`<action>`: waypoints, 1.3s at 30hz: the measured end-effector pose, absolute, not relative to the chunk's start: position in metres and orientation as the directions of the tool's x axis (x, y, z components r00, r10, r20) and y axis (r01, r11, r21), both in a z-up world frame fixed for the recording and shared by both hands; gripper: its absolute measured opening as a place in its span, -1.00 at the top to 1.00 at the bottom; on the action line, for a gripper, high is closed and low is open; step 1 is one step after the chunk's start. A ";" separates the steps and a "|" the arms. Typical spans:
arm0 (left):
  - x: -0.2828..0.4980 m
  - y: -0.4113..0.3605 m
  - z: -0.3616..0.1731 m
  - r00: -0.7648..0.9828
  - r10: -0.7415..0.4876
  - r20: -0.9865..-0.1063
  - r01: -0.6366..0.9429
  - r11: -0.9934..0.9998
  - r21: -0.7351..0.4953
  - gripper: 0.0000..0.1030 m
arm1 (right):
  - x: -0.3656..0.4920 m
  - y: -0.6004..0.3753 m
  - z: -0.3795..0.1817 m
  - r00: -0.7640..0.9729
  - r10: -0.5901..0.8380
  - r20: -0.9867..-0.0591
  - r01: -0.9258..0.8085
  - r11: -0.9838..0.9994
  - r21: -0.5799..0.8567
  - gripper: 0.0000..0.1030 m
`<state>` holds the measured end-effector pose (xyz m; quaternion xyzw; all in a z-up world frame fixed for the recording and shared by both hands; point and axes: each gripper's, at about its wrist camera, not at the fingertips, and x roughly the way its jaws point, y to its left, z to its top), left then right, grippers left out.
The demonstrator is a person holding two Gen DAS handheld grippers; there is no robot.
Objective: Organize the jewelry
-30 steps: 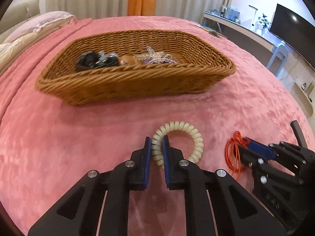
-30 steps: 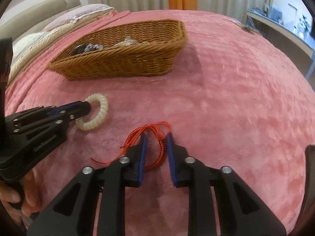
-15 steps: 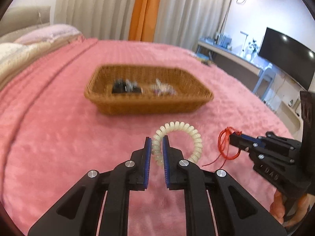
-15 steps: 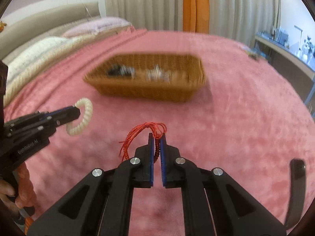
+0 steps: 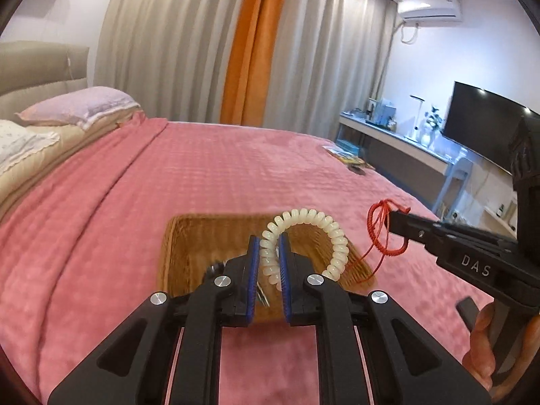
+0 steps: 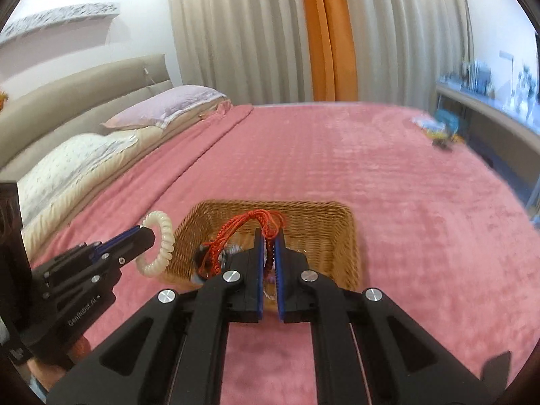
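My left gripper (image 5: 269, 241) is shut on a cream coiled bracelet (image 5: 332, 233) and holds it in the air over the near side of a wicker basket (image 5: 189, 236) on the pink bed. My right gripper (image 6: 269, 238) is shut on a red cord bracelet (image 6: 236, 231), also lifted, above the same basket (image 6: 320, 226). In the left wrist view the right gripper (image 5: 391, 217) holds the red cord (image 5: 379, 233) to the right of the basket. In the right wrist view the left gripper (image 6: 148, 231) and the cream bracelet (image 6: 162, 246) hang at the basket's left edge. Dark and shiny jewelry (image 6: 211, 256) lies in the basket, mostly hidden.
The pink bedspread (image 5: 202, 175) stretches all around the basket. Pillows (image 6: 162, 104) and a padded headboard are at the left. A desk with small items and a TV (image 5: 482, 135) stand at the right. A few small things (image 5: 347, 160) lie at the bed's far right edge.
Both grippers have lifted their bracelets off the bedspread, risen high and moved forward over the basket. The right gripper closed on the red cord within the last second.
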<state>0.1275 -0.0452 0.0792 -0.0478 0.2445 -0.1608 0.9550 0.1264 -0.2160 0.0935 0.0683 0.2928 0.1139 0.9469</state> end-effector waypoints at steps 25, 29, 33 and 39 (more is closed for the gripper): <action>0.226 -0.034 0.009 0.751 -0.316 -0.580 0.191 0.945 -0.266 0.17 | 0.257 -0.208 0.005 0.613 0.199 -0.765 -0.080 0.978 0.191 0.87; 0.206 -0.028 0.024 0.760 -0.333 -0.558 0.208 0.938 -0.276 0.02 | 0.240 -0.214 0.017 0.625 0.217 -0.750 -0.088 0.974 0.209 0.78; 0.180 -0.025 0.038 0.775 -0.336 -0.536 0.227 0.939 -0.260 -0.07 | 0.219 -0.213 0.034 0.650 0.221 -0.727 -0.096 0.973 0.210 0.14; 0.128 -0.021 0.065 0.829 -0.331 -0.450 0.263 0.942 -0.209 -0.60 | 0.163 -0.213 0.064 0.736 0.241 -0.633 -0.129 0.967 0.218 -0.04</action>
